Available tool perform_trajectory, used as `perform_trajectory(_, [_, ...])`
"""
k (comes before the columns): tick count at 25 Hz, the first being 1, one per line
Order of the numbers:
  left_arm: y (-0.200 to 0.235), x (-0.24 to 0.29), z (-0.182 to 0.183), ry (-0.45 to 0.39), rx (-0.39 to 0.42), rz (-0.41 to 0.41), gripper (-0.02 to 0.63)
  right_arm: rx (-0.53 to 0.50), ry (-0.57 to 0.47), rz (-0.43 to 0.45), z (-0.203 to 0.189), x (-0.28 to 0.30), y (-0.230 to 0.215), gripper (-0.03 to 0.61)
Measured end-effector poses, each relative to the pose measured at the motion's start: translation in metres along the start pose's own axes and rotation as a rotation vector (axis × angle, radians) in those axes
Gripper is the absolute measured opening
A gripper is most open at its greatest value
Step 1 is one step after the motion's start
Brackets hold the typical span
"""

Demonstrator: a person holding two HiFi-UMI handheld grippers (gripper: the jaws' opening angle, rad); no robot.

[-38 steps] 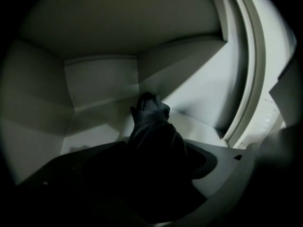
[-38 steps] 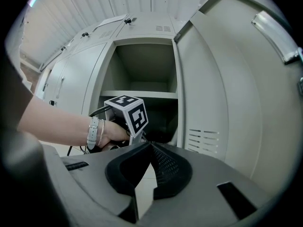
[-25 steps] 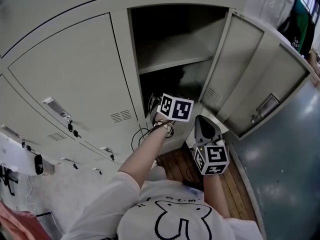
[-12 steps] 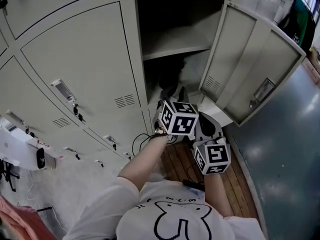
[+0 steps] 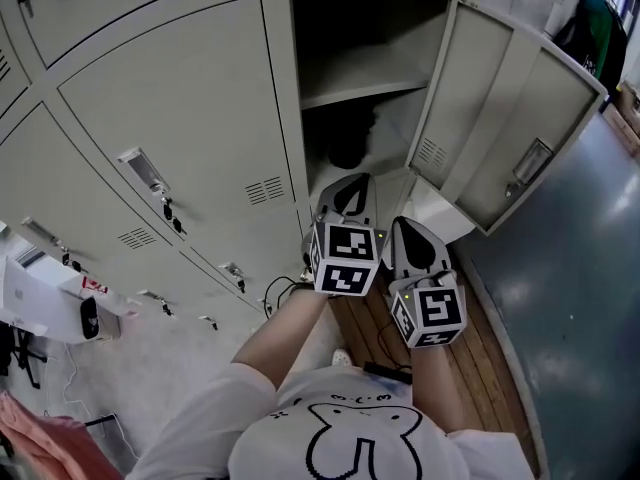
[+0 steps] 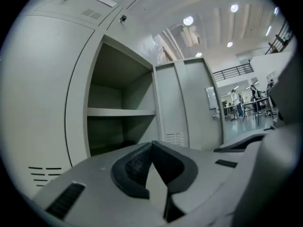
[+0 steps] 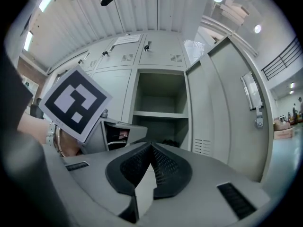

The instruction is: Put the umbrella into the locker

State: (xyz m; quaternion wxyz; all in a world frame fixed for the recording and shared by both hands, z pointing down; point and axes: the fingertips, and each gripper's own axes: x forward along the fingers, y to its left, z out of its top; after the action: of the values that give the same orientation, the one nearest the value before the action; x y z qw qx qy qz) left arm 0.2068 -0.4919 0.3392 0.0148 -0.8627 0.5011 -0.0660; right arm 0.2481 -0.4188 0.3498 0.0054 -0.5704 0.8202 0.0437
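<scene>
Seems past placing, with umbrella lying ahead of both jaws, left gripper and right gripper closed empty; next, probably push the door shut.

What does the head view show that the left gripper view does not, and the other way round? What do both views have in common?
Only the head view: the person's white shirt, the closed lockers on the left with their latches, and the wooden floor strip.

Only the left gripper view: round ceiling lights, a railing, and distant people at tables.

Both: the left gripper with fingers shut on nothing, the open locker, its shelf and its open door. A dark object under the shelf is clear only from the head view.
</scene>
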Motion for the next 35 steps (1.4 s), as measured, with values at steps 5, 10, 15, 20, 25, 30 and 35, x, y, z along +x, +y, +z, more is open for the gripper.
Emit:
perform_trajectory(5, [-0.004, -0.038, 0.011, -0.075, -0.016, -0.105, 0.021, -0.055, -0.070, -0.026, 0.026, -0.010, 0.025, 0.015])
perform_trajectory(10, [-0.007, -0.078, 0.021, -0.182, -0.043, -0.202, 0.020, -0.077, -0.073, -0.043, 0.035, -0.020, 0.048, 0.015])
perform_trajectory(15, [-0.015, -0.108, 0.030, -0.266, -0.023, -0.235, 0.020, -0.097, -0.070, -0.055, 0.043, -0.030, 0.060, 0.015])
perform_trajectory(20, [-0.018, -0.123, 0.028, -0.306, -0.079, -0.263, 0.020, -0.115, -0.076, -0.064, 0.051, -0.032, 0.066, 0.015])
perform_trajectory(25, [-0.016, -0.123, 0.024, -0.297, -0.072, -0.256, 0.021, -0.126, -0.063, -0.064, 0.050, -0.032, 0.071, 0.015])
perform_trajectory(30, [-0.014, -0.120, 0.022, -0.294, -0.096, -0.265, 0.021, -0.133, -0.055, -0.065, 0.050, -0.033, 0.071, 0.015])
perform_trajectory(35, [-0.014, -0.119, 0.026, -0.314, -0.115, -0.276, 0.021, -0.137, -0.049, -0.076, 0.051, -0.032, 0.067, 0.015])
